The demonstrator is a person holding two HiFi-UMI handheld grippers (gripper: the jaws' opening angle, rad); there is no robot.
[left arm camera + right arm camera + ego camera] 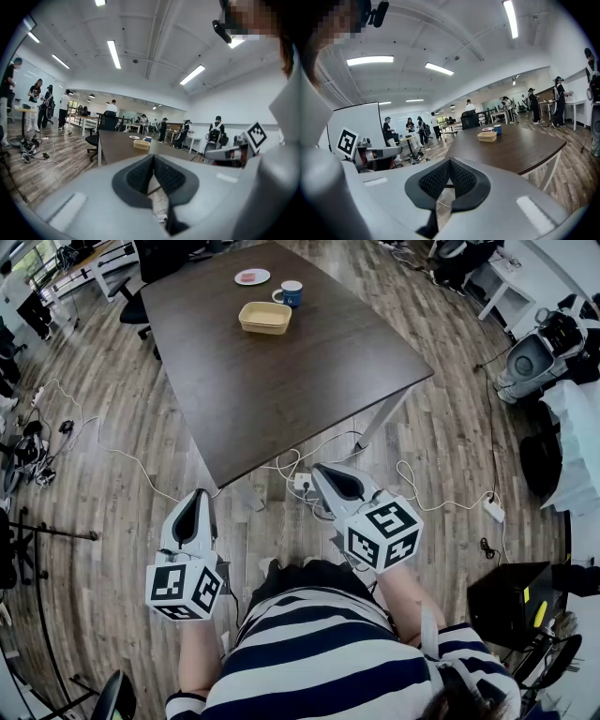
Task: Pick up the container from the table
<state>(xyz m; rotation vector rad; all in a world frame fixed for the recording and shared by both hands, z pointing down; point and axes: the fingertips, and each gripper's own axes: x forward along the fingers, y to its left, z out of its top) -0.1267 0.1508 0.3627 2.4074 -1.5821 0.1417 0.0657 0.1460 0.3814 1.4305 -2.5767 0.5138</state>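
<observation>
Container (264, 317) stands open side up on the far part of the table (281, 399). Its long axis runs across my head view, left to right, and it is well apart from both my grippers.

My left gripper (199, 495) is clenched, its pads meeting at the tips with nothing between them. My right gripper (320, 469) is clenched the same way and is just as empty. I hold both over the wood floor (112, 427), short of the table's near edge, and both point toward the table. White cables (281, 465) lie on the floor between the two grippers, under the table's near corner.

Along my left jaws, the container lies ahead and a little left of the tips. Along my right jaws, it lies ahead and off to the right, with bare dark tabletop between it and the near edge.

Past the container, a blue cup (292, 293) stands just beside its far right corner. A small plate (252, 277) sits near the cup, farther back still.
</observation>
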